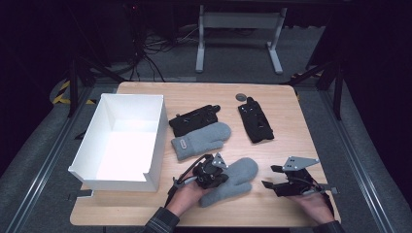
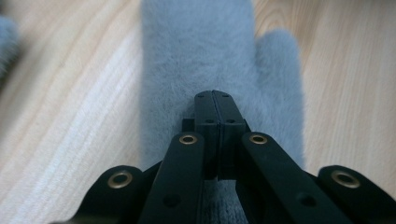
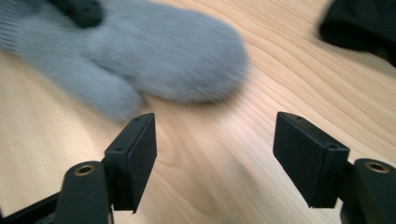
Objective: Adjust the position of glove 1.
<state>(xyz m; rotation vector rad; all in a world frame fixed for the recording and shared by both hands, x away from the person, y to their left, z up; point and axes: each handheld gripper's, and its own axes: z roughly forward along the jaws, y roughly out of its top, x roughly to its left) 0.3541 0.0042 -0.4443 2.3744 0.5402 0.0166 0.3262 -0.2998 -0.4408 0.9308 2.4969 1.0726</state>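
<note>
Black tongs with brass rivets, grey three-cornered plates, dark striped cuffs.

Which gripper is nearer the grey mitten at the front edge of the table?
Left. The left gripper sits on the front mitten at its cuff end, jaws shut. The right gripper stands open on bare wood beside the mitten's tip, apart from it.

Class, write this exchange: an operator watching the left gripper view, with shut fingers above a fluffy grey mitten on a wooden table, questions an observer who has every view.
Operator: Where is the right gripper?
Observer: The right gripper sits right of the fluffy grey mitten, fingers open with nothing between them.
Operator: Where might the mitten go?
Observer: A white open-topped box stands at the left of the light wooden table.
</note>
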